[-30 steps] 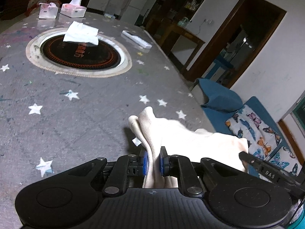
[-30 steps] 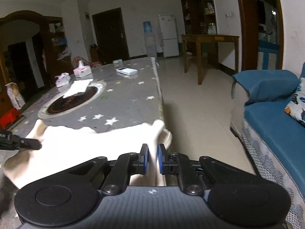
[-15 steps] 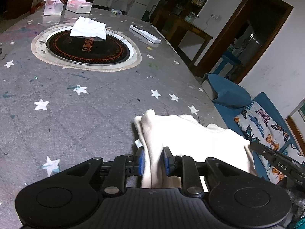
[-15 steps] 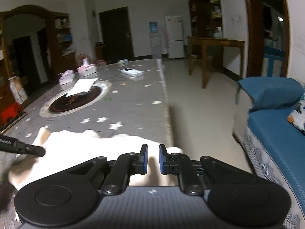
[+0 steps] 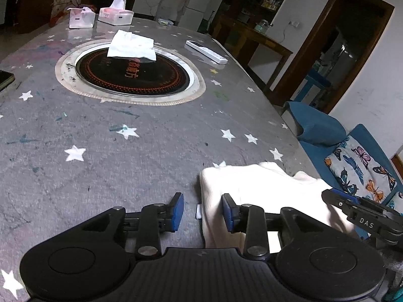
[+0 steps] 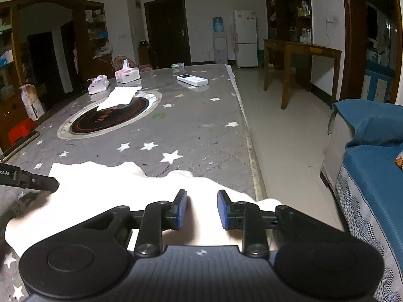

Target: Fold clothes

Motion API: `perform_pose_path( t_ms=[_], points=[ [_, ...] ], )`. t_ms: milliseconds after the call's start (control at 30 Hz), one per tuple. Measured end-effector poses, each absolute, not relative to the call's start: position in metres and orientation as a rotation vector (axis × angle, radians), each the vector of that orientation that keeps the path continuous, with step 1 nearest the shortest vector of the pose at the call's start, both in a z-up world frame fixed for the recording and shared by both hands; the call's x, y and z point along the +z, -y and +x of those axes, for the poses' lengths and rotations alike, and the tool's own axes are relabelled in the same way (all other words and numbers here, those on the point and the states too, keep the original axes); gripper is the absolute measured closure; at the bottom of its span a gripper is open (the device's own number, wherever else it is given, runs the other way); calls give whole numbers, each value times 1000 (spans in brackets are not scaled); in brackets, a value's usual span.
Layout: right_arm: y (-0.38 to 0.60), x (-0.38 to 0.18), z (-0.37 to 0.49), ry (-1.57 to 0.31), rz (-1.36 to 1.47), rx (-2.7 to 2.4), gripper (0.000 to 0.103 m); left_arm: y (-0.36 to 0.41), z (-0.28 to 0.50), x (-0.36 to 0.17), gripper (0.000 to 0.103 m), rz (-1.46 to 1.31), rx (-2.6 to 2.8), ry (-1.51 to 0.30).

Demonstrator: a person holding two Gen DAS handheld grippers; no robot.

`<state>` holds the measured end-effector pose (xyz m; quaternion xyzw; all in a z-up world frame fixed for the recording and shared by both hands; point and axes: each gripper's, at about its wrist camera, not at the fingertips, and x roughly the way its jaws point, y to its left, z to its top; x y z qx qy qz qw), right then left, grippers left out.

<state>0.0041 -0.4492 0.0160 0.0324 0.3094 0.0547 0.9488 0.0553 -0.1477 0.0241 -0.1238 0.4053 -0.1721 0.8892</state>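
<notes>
Letting go cleanly is what I am working on now. At the lower middle of the left wrist view, my left gripper [image 5: 202, 210] is opening: its left pad is standing clear over the bare table [image 5: 105, 156], and the cream garment [image 5: 272, 191] is lying with its edge between the jaws, close against the right pad, though I cannot tell if it is touching. The garment is resting at the lower right of that view, near the table's edge. Moving right, my right gripper [image 6: 202, 209] is also opening, with the garment [image 6: 113, 196] spread beneath and between its pads, neither one pinching it as far as I can see. I am judging that both jaws should be spreading fully before I am drawing back, and that I should be pulling straight away from the cloth so no pad is snagging a layer and dragging the fold apart.
</notes>
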Motion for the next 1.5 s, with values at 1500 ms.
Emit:
perform_pose_path(
  t_ms=[1500],
  points=[
    [359, 16, 52, -629, -1, 266, 63, 153, 68, 22, 58, -183, -360, -793]
  ],
)
